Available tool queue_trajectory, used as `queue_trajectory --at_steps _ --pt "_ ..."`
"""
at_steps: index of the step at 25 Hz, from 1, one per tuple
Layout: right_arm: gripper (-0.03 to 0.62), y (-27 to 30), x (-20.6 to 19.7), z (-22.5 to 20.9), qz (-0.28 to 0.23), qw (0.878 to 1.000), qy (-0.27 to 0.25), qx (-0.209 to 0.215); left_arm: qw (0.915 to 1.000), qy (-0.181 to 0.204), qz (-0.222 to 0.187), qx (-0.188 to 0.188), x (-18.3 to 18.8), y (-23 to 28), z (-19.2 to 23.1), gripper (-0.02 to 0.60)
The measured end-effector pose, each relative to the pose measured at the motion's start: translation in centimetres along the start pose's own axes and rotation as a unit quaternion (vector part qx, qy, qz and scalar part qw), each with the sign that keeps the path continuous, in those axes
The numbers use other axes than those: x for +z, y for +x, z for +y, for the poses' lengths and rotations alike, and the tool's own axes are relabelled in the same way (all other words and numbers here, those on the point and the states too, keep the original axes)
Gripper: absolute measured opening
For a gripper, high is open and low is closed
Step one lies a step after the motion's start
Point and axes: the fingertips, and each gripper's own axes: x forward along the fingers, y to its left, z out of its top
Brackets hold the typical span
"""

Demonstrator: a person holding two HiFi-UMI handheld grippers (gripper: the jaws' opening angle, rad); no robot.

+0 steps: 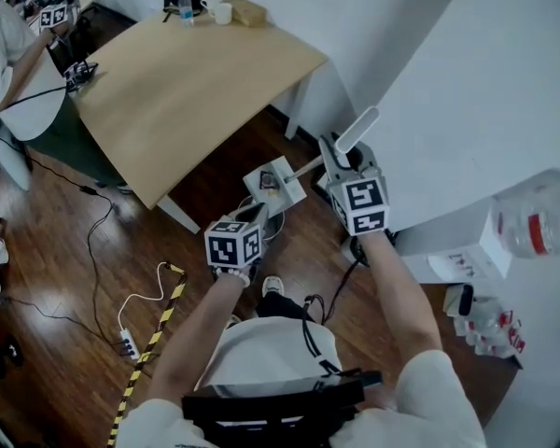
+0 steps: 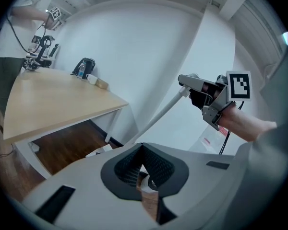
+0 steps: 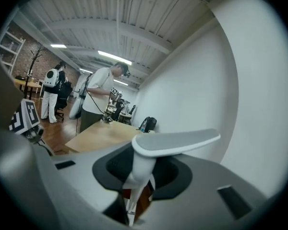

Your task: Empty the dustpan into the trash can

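Note:
My right gripper [image 1: 343, 157] is shut on the long white handle [image 1: 357, 129] of a dustpan, whose small white pan [image 1: 278, 185] hangs over the wood floor with a dark scrap in it. In the right gripper view the handle's flat end [image 3: 175, 142] sticks out between the pads of the right gripper [image 3: 141, 174]. My left gripper [image 1: 259, 215] hovers just left of and below the pan, its jaws together with nothing in them. The left gripper view shows the left gripper [image 2: 143, 164], the handle [image 2: 158, 116] and the right gripper [image 2: 216, 99]. I see no trash can.
A wooden table [image 1: 187, 82] with a bottle and cups stands ahead, with a person [image 1: 9, 54] at its left. A white wall [image 1: 485, 91] rises on the right, with a white box [image 1: 448, 245] and a clear bottle [image 1: 541, 217] by it. A power strip [image 1: 129, 343] lies on the floor.

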Motion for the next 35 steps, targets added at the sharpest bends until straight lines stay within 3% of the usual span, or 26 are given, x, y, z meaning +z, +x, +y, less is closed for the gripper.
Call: queue_trajectory --at_steps 16,35 --pt "0.1 -6.3 -0.9 6.8 -0.008 1.0 -0.027 -0.009 0.9999 -0.012 -0.007 -0.004 -3.9 -5.4 0.2 -0.002" --pt "0.101 -9.4 -1.1 12.6 -0.018 0.997 -0.071 0.004 0.9993 -0.035 -0.008 0.004 -7.7 -9.0 1.4 -0.002"
